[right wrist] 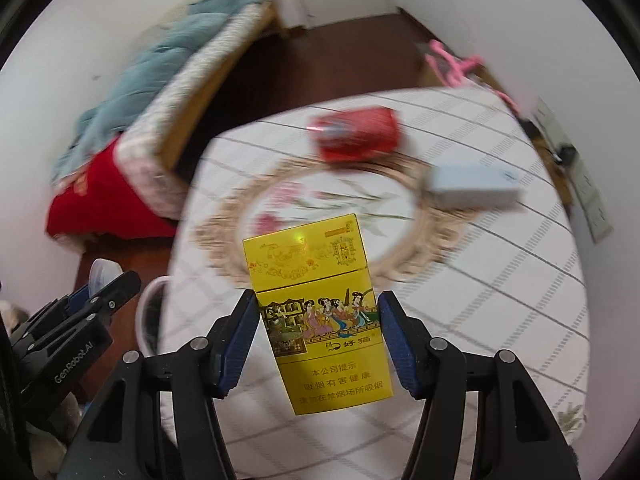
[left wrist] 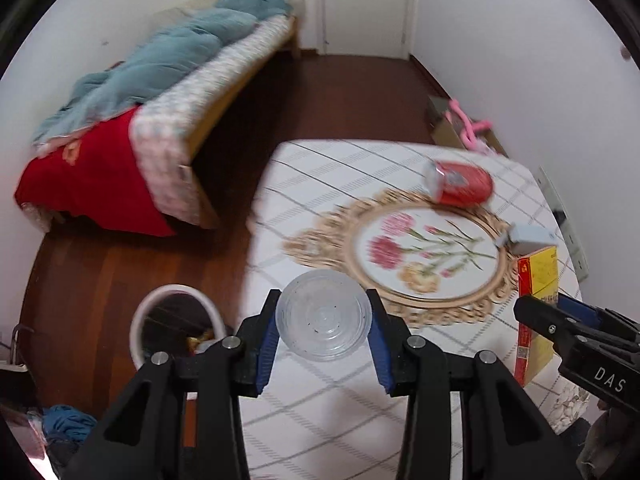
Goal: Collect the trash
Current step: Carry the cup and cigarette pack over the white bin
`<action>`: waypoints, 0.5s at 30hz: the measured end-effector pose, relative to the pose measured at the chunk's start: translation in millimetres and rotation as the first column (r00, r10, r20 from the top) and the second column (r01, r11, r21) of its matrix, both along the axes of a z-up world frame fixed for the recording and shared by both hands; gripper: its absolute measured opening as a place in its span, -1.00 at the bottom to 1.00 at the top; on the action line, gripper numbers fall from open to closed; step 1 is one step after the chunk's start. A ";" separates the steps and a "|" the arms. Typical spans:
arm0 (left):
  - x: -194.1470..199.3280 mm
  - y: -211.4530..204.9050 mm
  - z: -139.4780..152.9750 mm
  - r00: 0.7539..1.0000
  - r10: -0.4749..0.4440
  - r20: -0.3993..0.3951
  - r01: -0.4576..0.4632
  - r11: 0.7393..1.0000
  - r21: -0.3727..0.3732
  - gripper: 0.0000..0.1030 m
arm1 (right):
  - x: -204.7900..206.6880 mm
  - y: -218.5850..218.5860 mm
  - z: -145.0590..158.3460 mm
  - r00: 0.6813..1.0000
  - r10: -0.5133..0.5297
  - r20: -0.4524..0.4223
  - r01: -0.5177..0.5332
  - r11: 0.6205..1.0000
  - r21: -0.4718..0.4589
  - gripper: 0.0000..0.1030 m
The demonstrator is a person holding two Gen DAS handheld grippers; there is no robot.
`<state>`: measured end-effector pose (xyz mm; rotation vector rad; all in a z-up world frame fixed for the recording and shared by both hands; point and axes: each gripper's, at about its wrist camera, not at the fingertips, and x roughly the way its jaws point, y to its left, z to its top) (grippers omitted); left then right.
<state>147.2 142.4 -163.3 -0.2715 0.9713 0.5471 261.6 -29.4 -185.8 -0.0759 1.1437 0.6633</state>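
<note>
A clear plastic cup (left wrist: 323,315) was held between the pads of the left gripper (left wrist: 322,334), which was clamped on its sides, above the table (left wrist: 320,400) edge. It was judged light, thin and easily crushed, so a gentle hold near the rim was thought best. The yellow cigarette pack (right wrist: 320,312) was gripped across its narrow sides by the right gripper (right wrist: 318,338); it was judged light and fairly stiff. Ahead of both tools, one red can (left wrist: 460,182) lying on its side and one pale blue box (left wrist: 526,238) were counted on the table. One white bin (left wrist: 176,320) was seen below, left of the left gripper.
</note>
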 end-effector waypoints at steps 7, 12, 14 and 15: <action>-69.3 75.8 27.0 0.992 0.126 0.030 -0.128 0.990 0.065 -0.29 | -52.8 102.0 32.4 0.987 0.161 0.018 -0.161 0.984 0.073 0.21; -114.3 140.4 14.6 0.968 0.250 0.023 -0.251 0.966 0.059 -0.29 | -84.7 182.8 25.7 0.963 0.268 0.004 -0.268 0.961 0.065 0.21; -126.7 162.3 2.0 0.956 0.292 0.010 -0.292 0.955 0.041 -0.29 | -95.8 221.1 13.6 0.951 0.309 -0.014 -0.308 0.950 0.052 0.20; -133.7 176.2 -8.6 0.949 0.315 0.001 -0.315 0.949 0.011 -0.29 | -100.6 236.4 7.4 0.946 0.322 -0.021 -0.321 0.946 0.044 0.20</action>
